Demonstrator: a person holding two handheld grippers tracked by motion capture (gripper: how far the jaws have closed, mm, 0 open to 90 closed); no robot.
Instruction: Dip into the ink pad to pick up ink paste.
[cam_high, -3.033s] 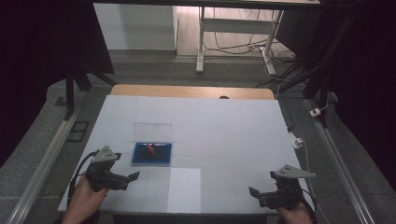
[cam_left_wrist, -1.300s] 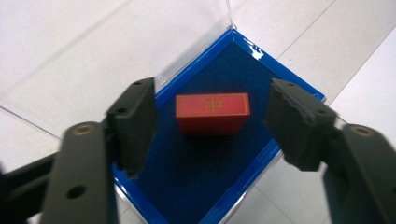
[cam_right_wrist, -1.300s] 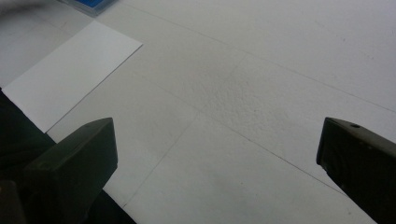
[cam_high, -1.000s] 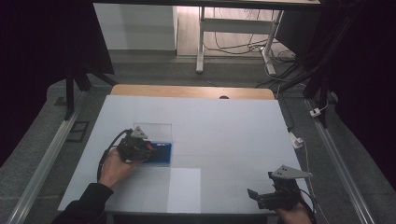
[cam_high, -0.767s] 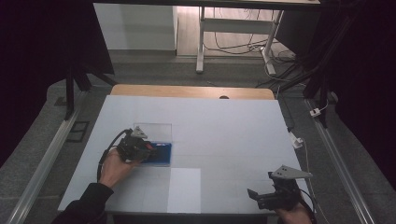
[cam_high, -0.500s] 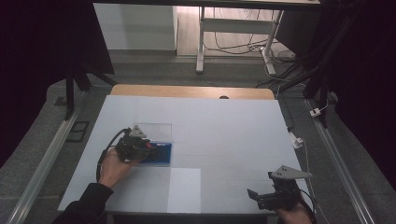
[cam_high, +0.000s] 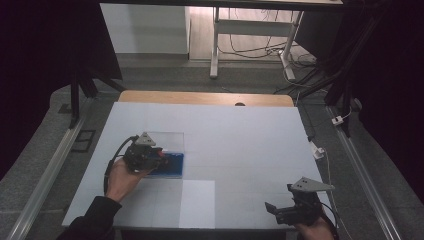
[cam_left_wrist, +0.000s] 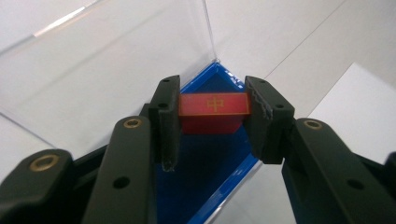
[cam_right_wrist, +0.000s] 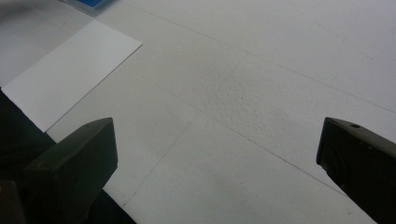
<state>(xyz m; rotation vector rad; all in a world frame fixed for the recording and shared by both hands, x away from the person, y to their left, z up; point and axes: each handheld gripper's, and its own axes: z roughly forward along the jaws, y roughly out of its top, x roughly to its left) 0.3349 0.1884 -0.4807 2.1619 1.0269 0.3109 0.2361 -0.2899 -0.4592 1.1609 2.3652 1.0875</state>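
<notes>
We've got the L gripper (cam_left_wrist: 212, 123) clamped on red block (cam_left_wrist: 213, 103) betw. its pads, over blue tray (cam_left_wrist: 205, 163); R gripper (cam_right_wrist: 217, 158) hangs wide open.

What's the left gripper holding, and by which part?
The left gripper clamps a red block by its two ends, over the blue tray.

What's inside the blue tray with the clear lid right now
A red block with a gold character on its top sits in the blue tray, clamped between the left gripper. The jaws and block hide part of the tray floor.
</notes>
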